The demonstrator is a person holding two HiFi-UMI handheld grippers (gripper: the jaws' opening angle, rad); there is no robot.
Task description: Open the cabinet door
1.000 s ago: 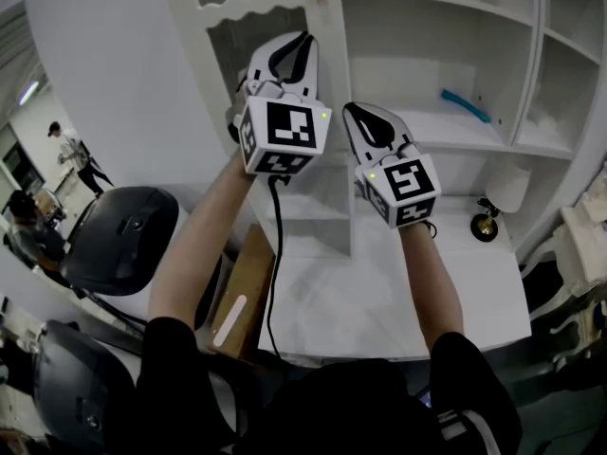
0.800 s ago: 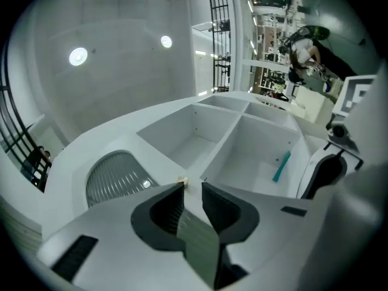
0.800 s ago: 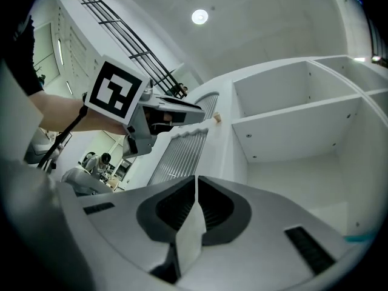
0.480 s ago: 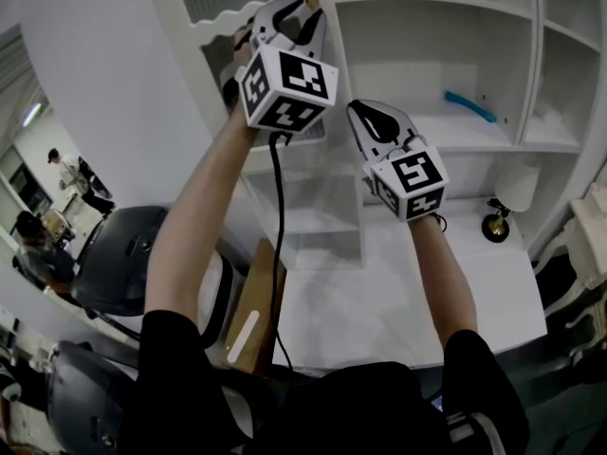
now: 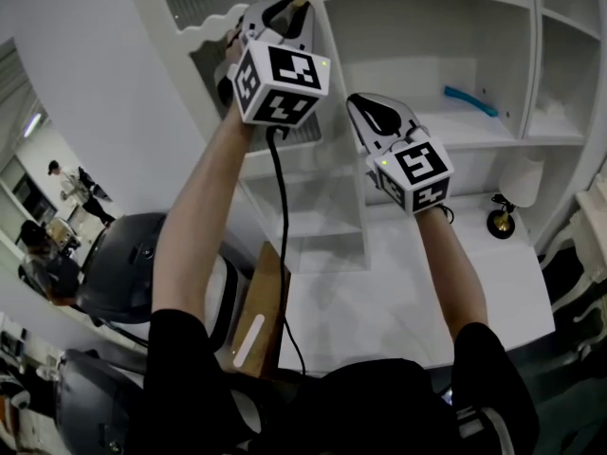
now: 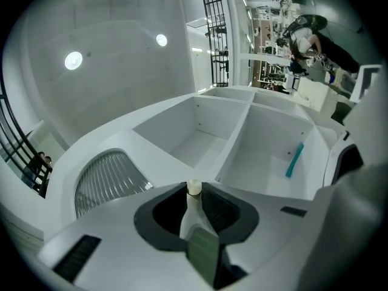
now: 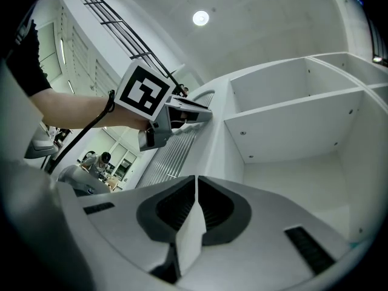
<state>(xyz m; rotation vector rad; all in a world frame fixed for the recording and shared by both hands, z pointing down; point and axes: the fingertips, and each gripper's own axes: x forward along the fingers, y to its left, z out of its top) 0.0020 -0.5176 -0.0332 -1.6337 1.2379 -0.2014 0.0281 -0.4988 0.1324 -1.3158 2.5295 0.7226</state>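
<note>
Clamping one small knob [image 6: 194, 188] on the single cabinet door [image 5: 308, 207], the left gripper [image 5: 287, 6] has its fingers shut around it; beside it, the right gripper [image 5: 358, 104] fingers together, empty; one teal tool [image 5: 469, 100] on a shelf.

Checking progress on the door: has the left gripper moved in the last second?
Yes. The left gripper rose along the door to its knob, which now sits between its jaws.

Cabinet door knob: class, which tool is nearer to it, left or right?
Left. The left tool grips the knob; the right tool, shut and empty, is apart, lower right in the head view.
</note>
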